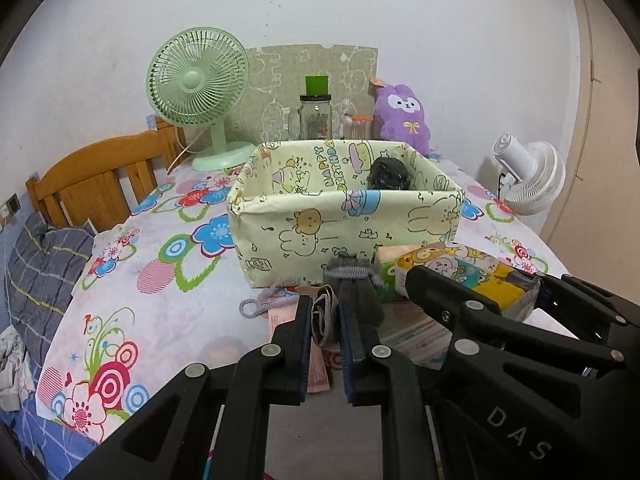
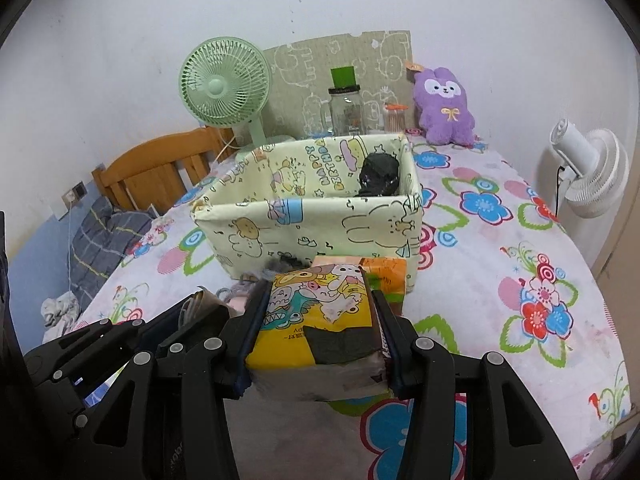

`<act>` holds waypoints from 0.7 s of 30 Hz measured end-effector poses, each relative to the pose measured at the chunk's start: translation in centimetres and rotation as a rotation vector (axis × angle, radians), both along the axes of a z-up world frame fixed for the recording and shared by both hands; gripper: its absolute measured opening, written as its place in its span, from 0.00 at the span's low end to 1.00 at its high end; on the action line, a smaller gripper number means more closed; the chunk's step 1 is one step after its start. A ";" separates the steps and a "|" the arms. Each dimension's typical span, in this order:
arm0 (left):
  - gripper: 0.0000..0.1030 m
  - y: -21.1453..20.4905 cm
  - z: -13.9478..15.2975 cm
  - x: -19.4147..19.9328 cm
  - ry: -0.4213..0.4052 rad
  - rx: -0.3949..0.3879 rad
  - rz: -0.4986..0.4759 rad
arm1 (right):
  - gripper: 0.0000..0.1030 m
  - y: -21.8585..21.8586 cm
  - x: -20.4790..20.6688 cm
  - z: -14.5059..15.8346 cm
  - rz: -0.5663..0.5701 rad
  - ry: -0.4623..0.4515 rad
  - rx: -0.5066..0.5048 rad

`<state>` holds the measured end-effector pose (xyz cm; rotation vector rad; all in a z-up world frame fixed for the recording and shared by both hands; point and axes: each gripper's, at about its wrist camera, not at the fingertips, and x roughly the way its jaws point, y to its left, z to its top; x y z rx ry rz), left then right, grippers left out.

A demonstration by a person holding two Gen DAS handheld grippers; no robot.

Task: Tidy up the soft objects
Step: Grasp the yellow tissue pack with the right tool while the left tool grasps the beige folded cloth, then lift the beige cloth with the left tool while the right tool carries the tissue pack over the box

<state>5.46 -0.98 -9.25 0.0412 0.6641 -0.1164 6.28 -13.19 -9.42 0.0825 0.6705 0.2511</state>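
We see a white wall point(image 1: 360, 8) behind a table with floral cloth point(image 2: 500, 240), a wooden chair point(image 1: 96, 184) at left, green fan point(image 1: 198, 84) and white fan point(image 2: 592, 172).

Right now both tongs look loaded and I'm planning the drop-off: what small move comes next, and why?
Probably lift the right tongs, clamped on the cartoon tissue pack, forward over the near rim of the fabric storage box: the box is open-topped, directly ahead, with only a black bundle in its far corner.
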 end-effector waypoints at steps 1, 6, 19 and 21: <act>0.10 0.1 0.1 0.0 -0.001 0.000 -0.001 | 0.51 0.0 0.0 0.2 0.001 -0.001 0.001; 0.10 0.0 0.9 -0.1 -0.009 -0.003 -0.004 | 0.51 0.0 -0.1 0.9 0.001 -0.006 0.008; 0.09 -0.6 3.4 0.3 -0.040 -0.004 -0.017 | 0.51 -0.7 0.0 3.4 -0.016 -0.034 0.011; 0.09 -0.7 3.8 0.3 -0.046 -0.006 -0.019 | 0.51 -0.8 0.0 3.8 -0.020 -0.037 0.012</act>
